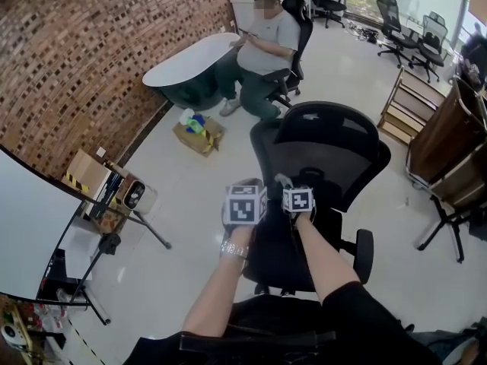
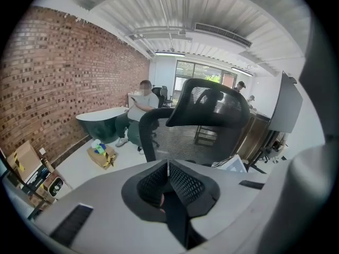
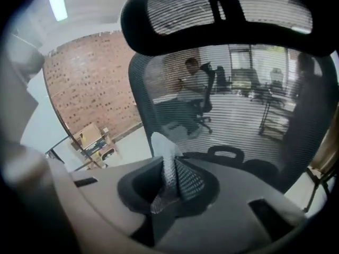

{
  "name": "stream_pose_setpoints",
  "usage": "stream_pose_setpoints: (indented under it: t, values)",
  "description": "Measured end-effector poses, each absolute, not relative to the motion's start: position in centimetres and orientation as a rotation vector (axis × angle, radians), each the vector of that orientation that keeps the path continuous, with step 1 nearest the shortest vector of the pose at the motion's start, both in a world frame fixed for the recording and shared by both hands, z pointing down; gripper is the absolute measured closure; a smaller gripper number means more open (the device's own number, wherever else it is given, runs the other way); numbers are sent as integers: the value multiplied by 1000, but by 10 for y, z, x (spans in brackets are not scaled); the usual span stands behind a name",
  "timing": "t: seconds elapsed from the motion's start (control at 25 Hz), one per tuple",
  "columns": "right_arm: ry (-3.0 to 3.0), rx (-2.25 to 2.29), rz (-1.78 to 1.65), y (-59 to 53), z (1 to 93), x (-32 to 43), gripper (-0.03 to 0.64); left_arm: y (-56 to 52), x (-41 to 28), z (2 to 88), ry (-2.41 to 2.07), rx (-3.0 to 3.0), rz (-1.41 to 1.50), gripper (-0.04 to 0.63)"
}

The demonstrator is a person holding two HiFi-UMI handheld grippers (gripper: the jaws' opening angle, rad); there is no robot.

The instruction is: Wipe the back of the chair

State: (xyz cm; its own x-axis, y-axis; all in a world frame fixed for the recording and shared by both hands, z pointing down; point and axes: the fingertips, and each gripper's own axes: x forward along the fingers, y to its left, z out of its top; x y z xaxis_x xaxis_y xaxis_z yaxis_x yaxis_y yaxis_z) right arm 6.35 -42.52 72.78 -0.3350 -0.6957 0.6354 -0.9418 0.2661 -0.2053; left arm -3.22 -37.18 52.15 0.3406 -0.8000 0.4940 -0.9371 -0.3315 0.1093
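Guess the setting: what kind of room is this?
Most likely an open office or studio workspace: a black mesh office chair up front, more rolling chairs farther back, and a person seated at a table along the brick wall.

In the head view the cubes (image 1: 245, 204) cover both sets of jaws, and the arms (image 1: 221, 287) hide much of the lower chair (image 1: 323, 147). The left gripper (image 2: 168, 169) body blocks the chair's bottom in its own view. In the right gripper view the top edge cuts the headrest (image 3: 222, 20). There the cloth (image 3: 165, 155) loses its lower end between the pinching right gripper (image 3: 169, 176) jaws. The room behind the mesh (image 3: 238, 99) is blurred.
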Motion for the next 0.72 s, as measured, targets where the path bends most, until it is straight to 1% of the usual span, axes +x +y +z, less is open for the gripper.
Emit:
stream_pose_setpoints:
  t: [0.12, 0.2, 0.24, 0.32, 0.36, 0.44, 0.56, 0.72]
  values:
    - [-2057, 1468, 832, -426, 743, 60, 572, -370, -40, 520, -1543, 2228, 521, 580]
    - [-1911, 1408, 973, -408, 771, 73, 572, -370, -40, 520, -1543, 2229, 516, 580]
    - [-1861, 1418, 985, -406, 780, 88, 571, -369, -40, 521, -1542, 2230, 519, 580]
    - [-1883, 1538, 841, -430, 774, 123, 572, -369, -41, 523, -1542, 2232, 533, 580]
    - [-1909, 1567, 822, -436, 773, 135, 571, -369, -42, 523, -1544, 2233, 535, 580]
    - [-1849, 1575, 934, -422, 789, 162, 571, -371, -44, 522, -1548, 2233, 532, 580]
    - [-1653, 1617, 1062, -386, 809, 224, 572, -375, -41, 520, -1541, 2240, 525, 580]
    - [-1609, 1767, 947, -371, 795, 300, 572, -377, -27, 514, -1501, 2282, 503, 580]
